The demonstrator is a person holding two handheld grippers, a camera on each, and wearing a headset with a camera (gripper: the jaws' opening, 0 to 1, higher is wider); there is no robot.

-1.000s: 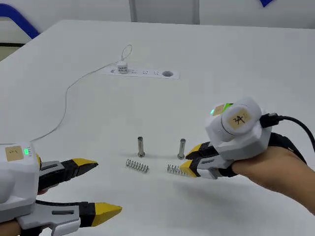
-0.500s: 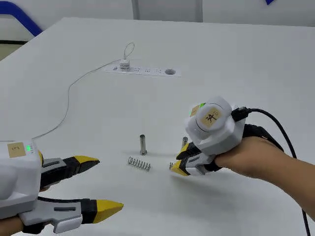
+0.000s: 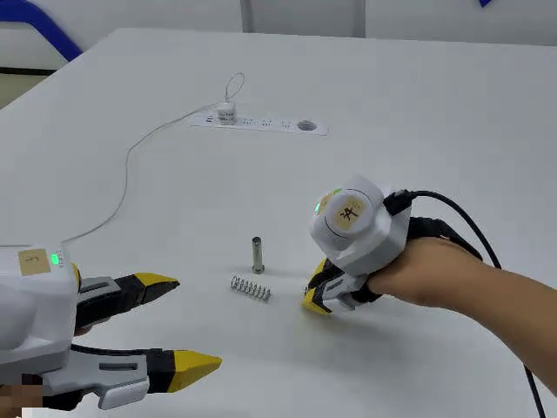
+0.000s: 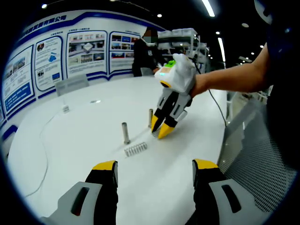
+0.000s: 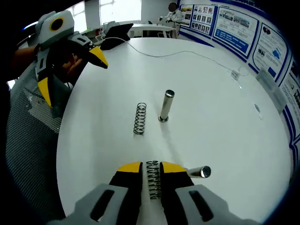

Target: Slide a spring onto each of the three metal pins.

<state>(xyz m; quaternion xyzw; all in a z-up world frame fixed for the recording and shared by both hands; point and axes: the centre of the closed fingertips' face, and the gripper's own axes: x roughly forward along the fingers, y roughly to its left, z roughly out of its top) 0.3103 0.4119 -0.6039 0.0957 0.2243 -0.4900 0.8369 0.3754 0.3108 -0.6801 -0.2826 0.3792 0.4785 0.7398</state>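
Two short metal pins stand on the white table. One pin (image 3: 258, 254) (image 4: 125, 132) (image 5: 165, 106) stands free, with a loose spring (image 3: 251, 288) (image 4: 136, 149) (image 5: 139, 118) lying in front of it. My right gripper (image 3: 318, 297) (image 5: 151, 168) points down at the table, its jaws closed narrowly on a second spring (image 5: 152, 180) that lies there. The other pin (image 4: 150, 117) (image 5: 199, 172) stands right beside the right jaw. My left gripper (image 3: 184, 320) (image 4: 155, 165) hovers open at the near left, holding nothing.
A white power strip (image 3: 261, 124) with a plug and a thin cable (image 3: 130, 161) lies at the far side of the table. The right gripper's black cord (image 3: 461, 222) trails off to the right. A person (image 4: 143, 54) stands beyond the table.
My right gripper has moved left and tipped down over the right-hand spring, and its jaws have closed in on it, hiding that pin in the head view. The left gripper has barely moved.
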